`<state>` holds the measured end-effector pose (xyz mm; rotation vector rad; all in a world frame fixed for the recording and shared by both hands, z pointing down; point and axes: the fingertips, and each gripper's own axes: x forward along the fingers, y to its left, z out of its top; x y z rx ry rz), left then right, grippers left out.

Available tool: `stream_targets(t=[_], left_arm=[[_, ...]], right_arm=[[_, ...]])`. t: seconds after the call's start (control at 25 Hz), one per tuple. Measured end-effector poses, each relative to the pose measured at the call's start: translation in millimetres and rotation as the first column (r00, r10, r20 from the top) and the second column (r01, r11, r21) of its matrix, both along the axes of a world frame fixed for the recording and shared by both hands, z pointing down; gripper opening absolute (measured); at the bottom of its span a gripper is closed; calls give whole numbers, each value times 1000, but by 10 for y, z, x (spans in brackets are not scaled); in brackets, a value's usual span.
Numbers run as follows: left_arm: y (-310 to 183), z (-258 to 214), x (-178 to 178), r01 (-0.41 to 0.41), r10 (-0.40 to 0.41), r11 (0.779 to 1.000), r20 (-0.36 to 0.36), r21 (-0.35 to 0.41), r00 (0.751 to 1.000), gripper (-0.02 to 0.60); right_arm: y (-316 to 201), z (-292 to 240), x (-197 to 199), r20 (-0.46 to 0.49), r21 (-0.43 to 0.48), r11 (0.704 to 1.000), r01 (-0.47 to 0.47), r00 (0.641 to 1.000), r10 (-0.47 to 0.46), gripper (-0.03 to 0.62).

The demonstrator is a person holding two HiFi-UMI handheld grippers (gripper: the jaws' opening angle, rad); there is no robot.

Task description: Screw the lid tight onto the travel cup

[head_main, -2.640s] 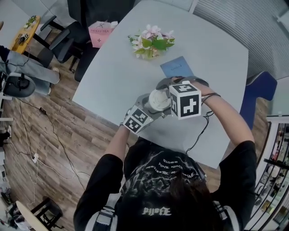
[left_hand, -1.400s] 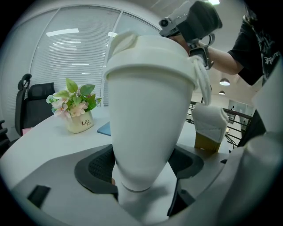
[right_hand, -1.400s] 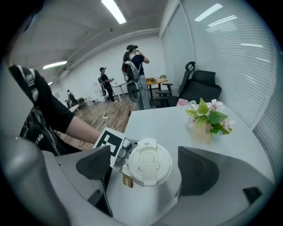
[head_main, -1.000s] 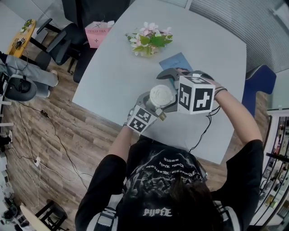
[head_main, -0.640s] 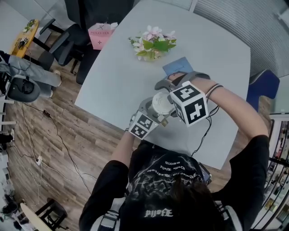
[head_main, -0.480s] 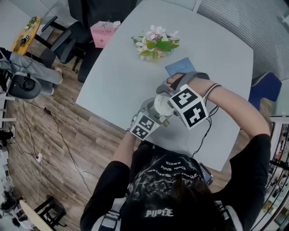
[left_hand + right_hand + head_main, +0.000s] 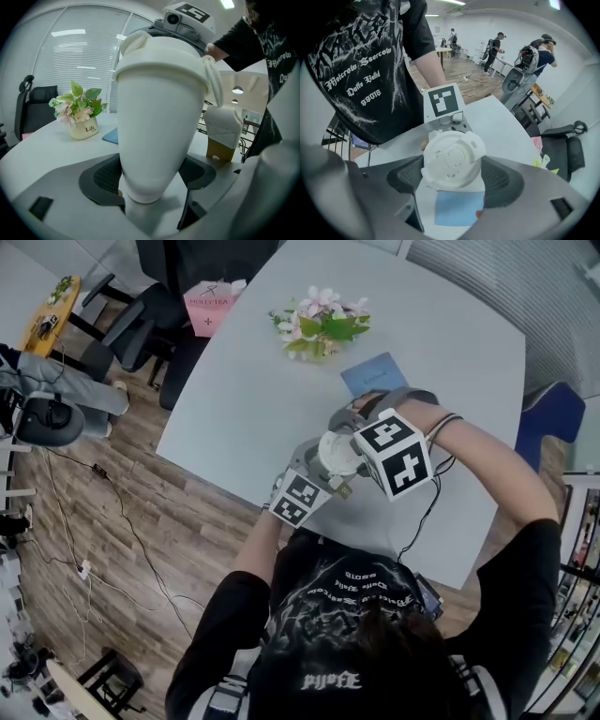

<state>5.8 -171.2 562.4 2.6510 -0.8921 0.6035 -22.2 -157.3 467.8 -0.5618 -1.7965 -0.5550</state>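
The white travel cup point(image 7: 159, 131) stands upright above the table's near edge, its tapered base clamped between the pads of my left gripper point(image 7: 152, 174), which is shut on it. From above, the round white lid point(image 7: 336, 454) sits on the cup's top. My right gripper point(image 7: 453, 174) reaches in from the far side with its jaws closing. The lid point(image 7: 452, 161) lies between them, and both dark pads point(image 7: 408, 176) touch its rim. The right gripper's marker cube point(image 7: 394, 454) covers part of the lid in the head view.
On the pale grey table point(image 7: 244, 390) a blue card point(image 7: 374, 374) lies just beyond the grippers, and a flower pot point(image 7: 321, 326) stands farther back. A pink box point(image 7: 208, 306) and dark office chairs point(image 7: 141, 324) sit past the far left edge. People stand in the background point(image 7: 525, 56).
The right gripper has swung in from the right over the lid, and its marker cube has turned and now overlaps the lid. The left gripper keeps hold of the cup.
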Motion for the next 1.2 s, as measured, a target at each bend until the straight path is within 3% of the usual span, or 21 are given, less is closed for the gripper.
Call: stream_targets(t=[0.2, 0.44, 0.84, 1.2], left_arm=[[4, 2, 2, 6, -6, 1000, 3, 4, 1000, 390], [8, 9, -2, 18, -18, 1000, 10, 11, 1000, 390], [2, 32, -7, 51, -52, 998, 35, 34, 998, 390], [-3, 31, 2, 69, -70, 996, 33, 51, 997, 390]], right_arm=[[-6, 18, 27, 25, -39, 986, -163, 986, 164, 385], [-22, -2, 7, 85, -93, 921, -377, 919, 385, 385], [-50, -22, -3, 183, -166, 751, -639, 728, 660, 383], [-69, -38, 12, 213, -214, 587, -781, 549, 808, 383]])
